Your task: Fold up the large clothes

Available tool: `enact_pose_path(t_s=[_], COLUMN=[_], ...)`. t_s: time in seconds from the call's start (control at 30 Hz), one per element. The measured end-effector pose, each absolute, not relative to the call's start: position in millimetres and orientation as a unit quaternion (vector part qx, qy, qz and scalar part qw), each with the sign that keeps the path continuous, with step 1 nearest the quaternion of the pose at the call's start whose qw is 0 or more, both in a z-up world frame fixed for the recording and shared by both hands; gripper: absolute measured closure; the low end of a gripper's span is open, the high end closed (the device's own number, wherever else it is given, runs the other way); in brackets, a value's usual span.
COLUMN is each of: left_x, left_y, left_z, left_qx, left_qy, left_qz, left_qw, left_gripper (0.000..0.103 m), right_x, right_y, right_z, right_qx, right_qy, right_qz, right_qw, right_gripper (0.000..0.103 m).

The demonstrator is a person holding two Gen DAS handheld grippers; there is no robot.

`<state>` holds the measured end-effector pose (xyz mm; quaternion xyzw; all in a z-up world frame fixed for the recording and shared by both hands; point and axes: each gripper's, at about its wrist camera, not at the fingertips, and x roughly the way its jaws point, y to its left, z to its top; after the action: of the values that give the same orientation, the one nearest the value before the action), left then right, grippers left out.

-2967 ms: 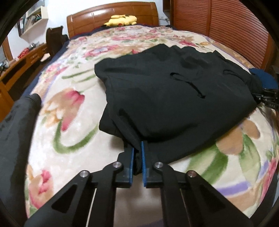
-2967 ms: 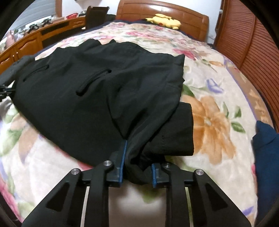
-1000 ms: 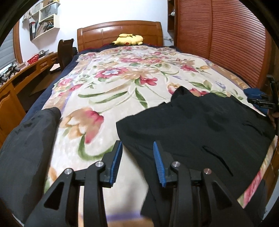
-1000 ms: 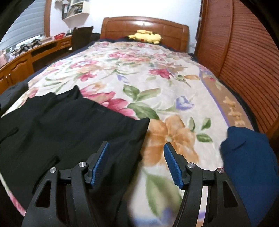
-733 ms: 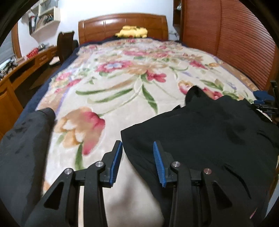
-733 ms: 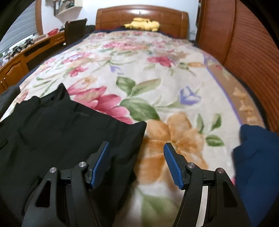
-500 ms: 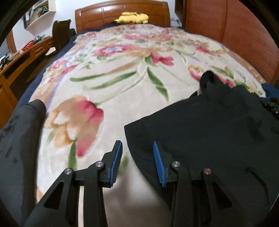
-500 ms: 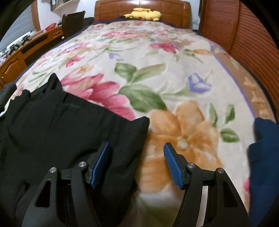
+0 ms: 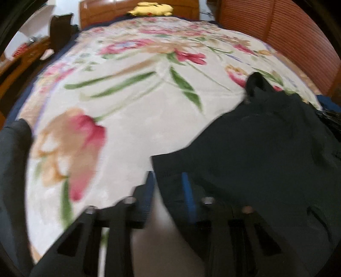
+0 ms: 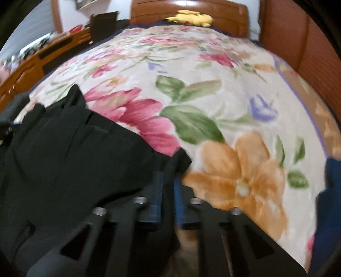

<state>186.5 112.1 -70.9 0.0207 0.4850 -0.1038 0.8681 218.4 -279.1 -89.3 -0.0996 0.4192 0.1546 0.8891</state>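
Observation:
A black garment (image 9: 266, 149) lies folded near the front edge of the bed, on a floral blanket (image 9: 138, 95). In the left wrist view, its near left corner sits between the blue pads of my left gripper (image 9: 168, 179). The jaws are closing, with a gap still showing. In the right wrist view, the same black garment (image 10: 74, 153) fills the left side. My right gripper (image 10: 168, 176) is shut on its near right corner, with a strip of cloth pinched between the pads. Both views are blurred.
A dark grey garment (image 9: 12, 170) lies at the bed's left edge and a navy one (image 10: 328, 202) at its right. A yellow plush toy (image 10: 189, 18) rests by the wooden headboard. A slatted wooden wall (image 9: 287, 32) runs along the right and a desk (image 10: 42, 64) along the left.
Both grippers came down and forward onto the garment's near corners. The right jaws went from wide open to shut on the cloth, and the left jaws narrowed around their corner.

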Motion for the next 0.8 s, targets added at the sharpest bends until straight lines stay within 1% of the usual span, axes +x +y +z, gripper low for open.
enact_pose_path(t_s=[0.03,0.07,0.17,0.43,0.67,0.7,0.73,0.77,0.8], left_x=[187,187,187,204,196,193,187,181,175], left_y=[109,104,100,111,114,115,116,117,117], left_z=[-70,-70,-66,-33,-14,-12,-8,-5,-2], left_qx=[0.035,0.052,0.076,0.078,0.046,0.042,0.037,0.035,0.032], left_qy=[0.482,0.481,0.472,0.411,0.391,0.391,0.391,0.39,0.388], left_qz=[-0.1,-0.098,-0.083,-0.027,-0.03,-0.032,-0.034,-0.037,-0.042], left_qw=[0.87,0.869,0.874,0.908,0.919,0.919,0.919,0.919,0.92], left_gripper=[0.095,0.099,0.101,0.102,0.1,0.099,0.099,0.098,0.097], right_x=[218,217,218,234,248,245,242,237,234], right_y=[-277,-275,-273,-275,-268,-269,-271,-275,-277], right_z=[-87,-83,-74,-40,-41,-40,-38,-33,-30], right_qx=[-0.108,-0.114,-0.123,-0.139,-0.153,-0.154,-0.156,-0.158,-0.155], right_qy=[0.411,0.399,0.372,0.322,0.366,0.366,0.364,0.36,0.357], right_qz=[0.153,0.149,0.144,0.099,0.062,0.055,0.041,0.025,0.022], right_qw=[0.892,0.898,0.909,0.931,0.916,0.916,0.917,0.919,0.921], right_gripper=[0.1,0.1,0.1,0.101,0.1,0.095,0.086,0.074,0.067])
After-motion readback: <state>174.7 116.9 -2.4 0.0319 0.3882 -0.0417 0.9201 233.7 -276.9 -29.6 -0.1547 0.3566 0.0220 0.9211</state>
